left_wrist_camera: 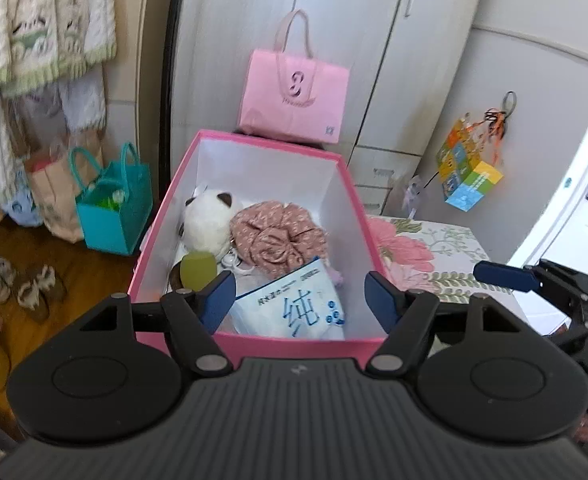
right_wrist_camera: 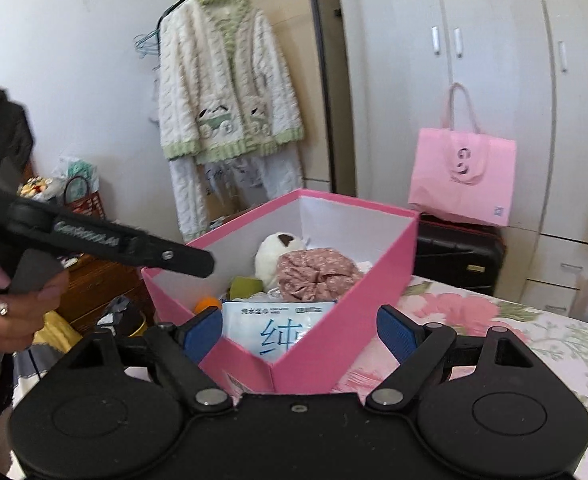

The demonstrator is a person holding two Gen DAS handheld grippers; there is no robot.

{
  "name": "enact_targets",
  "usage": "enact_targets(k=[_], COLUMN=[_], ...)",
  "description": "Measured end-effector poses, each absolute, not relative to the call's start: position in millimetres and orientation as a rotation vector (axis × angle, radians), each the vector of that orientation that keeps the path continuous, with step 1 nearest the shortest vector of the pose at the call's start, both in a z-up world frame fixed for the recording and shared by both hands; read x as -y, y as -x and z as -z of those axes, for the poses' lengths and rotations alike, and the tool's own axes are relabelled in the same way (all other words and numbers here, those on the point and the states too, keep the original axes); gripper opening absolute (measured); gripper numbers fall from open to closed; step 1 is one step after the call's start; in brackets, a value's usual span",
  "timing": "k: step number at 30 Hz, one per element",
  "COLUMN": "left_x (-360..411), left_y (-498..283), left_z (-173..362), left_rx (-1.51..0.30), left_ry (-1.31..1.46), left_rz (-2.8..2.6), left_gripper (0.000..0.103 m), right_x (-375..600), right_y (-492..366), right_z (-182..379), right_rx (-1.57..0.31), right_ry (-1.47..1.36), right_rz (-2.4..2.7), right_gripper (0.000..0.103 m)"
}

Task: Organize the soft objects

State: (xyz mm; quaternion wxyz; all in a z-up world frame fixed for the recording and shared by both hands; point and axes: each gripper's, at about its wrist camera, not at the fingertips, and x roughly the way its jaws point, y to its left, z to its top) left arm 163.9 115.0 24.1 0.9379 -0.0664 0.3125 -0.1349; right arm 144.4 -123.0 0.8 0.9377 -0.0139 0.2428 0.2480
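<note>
While both tongs hang over the near edge of the pink box (left_wrist_camera: 166, 216), neither grips anything: the left gripper (left_wrist_camera: 299, 300) has its blue pads apart with only air between them, and the right gripper (right_wrist_camera: 299, 330) stands spread wider, its pads either side of the box's near corner without touching it. Just ahead of the left gripper's pads, inside the box, lies a white wipes packet (left_wrist_camera: 294, 308) with blue writing. Beyond the packet sits a pink floral fabric bundle (left_wrist_camera: 278, 236), with a white plush toy (left_wrist_camera: 208, 220) touching it on its left and a green soft piece (left_wrist_camera: 198, 270) in front of the plush. From the right wrist view an orange item (right_wrist_camera: 208, 304) shows beside the green one. The box rests on a floral bedspread (left_wrist_camera: 433, 252) that stretches off to the right of both tongs. Past the box stands a pink tote bag (left_wrist_camera: 294, 96) against a white wardrobe (left_wrist_camera: 353, 20).
</note>
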Motion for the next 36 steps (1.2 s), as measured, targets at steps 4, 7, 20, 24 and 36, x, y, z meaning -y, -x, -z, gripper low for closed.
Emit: enact_targets(k=[4, 7, 20, 24, 36], left_x=[-109, -106, -84, -80, -69], left_y=[-139, -123, -78, -78, -69], left_z=[-36, -44, -58, -55, -46], left_rx=[-0.594, -0.554, -0.463, -0.488, -0.523], left_ry=[0.114, 0.099, 0.04, 0.034, -0.031], left_rz=[0.303, 0.311, 0.33, 0.295, 0.151], left_gripper=[0.073, 0.076, 0.094, 0.098, 0.102], right_x=[130, 134, 164, 155, 175], right_y=[-130, -119, -93, -88, -55], right_z=[-9, -15, -39, -32, -30], right_rx=[-0.496, -0.493, -0.46, -0.488, -0.52], right_ry=[0.016, 0.018, -0.063, 0.021, -0.088], right_rz=[-0.447, -0.408, -0.223, -0.235, -0.04], right_gripper=[0.088, 0.088, 0.099, 0.103, 0.103])
